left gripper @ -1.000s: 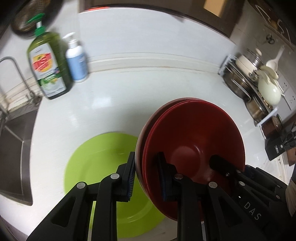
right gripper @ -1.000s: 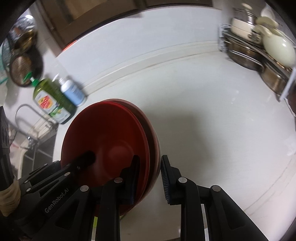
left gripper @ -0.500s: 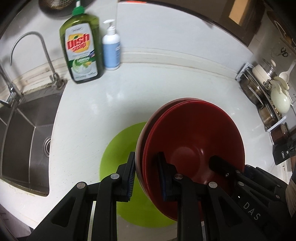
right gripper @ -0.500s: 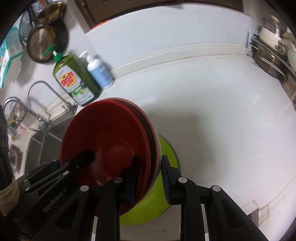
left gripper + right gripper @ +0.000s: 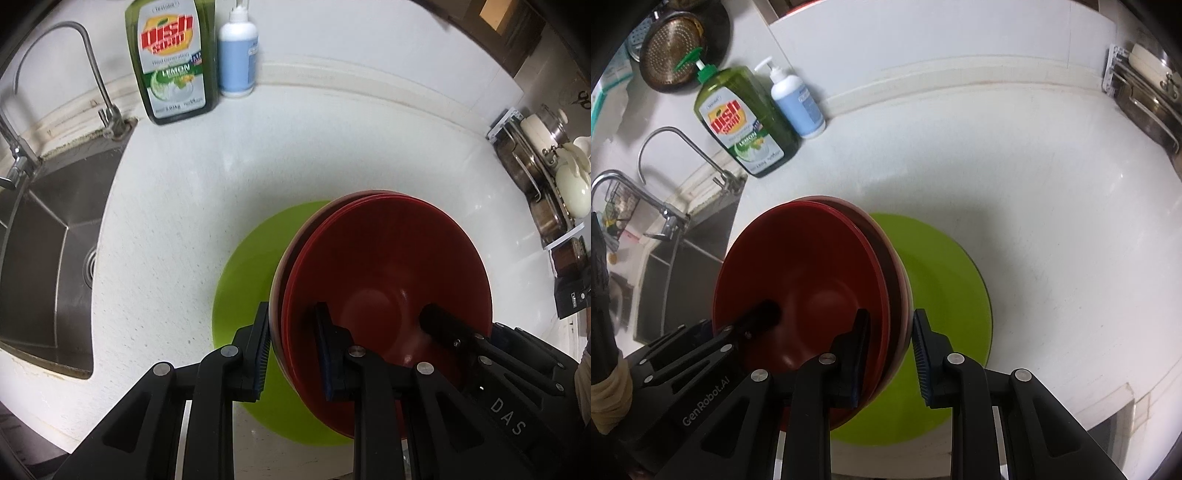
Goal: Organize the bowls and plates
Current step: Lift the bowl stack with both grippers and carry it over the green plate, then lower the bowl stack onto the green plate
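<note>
White countertop (image 5: 332,155) with steel sink (image 5: 33,266), dish soap bottle (image 5: 170,62).

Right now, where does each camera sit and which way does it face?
Left wrist: on the left gripper, looking steeply down at red bowls, green plate, sink; the other gripper shows too.
Right wrist: on the right gripper, looking down likewise; a sleeve shows.
Shared: bowls, plate, soap bottle.
</note>
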Available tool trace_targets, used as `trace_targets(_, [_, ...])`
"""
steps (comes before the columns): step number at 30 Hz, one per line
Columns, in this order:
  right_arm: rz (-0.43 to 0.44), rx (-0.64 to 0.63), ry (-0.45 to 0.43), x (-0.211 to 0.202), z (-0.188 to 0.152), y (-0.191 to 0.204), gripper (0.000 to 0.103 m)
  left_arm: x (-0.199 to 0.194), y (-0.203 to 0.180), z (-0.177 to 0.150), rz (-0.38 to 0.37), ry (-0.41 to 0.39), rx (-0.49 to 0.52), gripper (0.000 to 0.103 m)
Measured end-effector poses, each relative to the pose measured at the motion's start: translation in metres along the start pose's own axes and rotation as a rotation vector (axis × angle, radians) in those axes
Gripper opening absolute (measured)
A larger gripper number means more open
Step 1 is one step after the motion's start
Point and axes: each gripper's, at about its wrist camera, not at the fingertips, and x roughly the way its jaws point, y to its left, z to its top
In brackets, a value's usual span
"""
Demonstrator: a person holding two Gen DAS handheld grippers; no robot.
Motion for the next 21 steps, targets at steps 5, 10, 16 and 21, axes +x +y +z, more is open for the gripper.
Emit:
trace_targets(5, [-0.014,0.012,0.029,0.009,-0.001,-0.002,0.025,0.009,0.000,-0.001,-0.002,0.026,0.003,0.023])
trace_targets(10, [-0.020,0.023,0.053,0.016,-0.002,-0.004,0.025,0.016,-0.001,-0.001,-0.011,0.047,0.003,0.023])
trace_targets(16, [-0.027,0.034,0.073,0.021,0.000,-0.006,0.025,0.022,0.000,0.002,-0.011,0.060,0.003,0.023])
trace_targets(21, [-0.023,0.039,0.082,0.023,0.000,-0.008,0.025,0.025,0.003,0.004,-0.017,0.065,0.003,0.023])
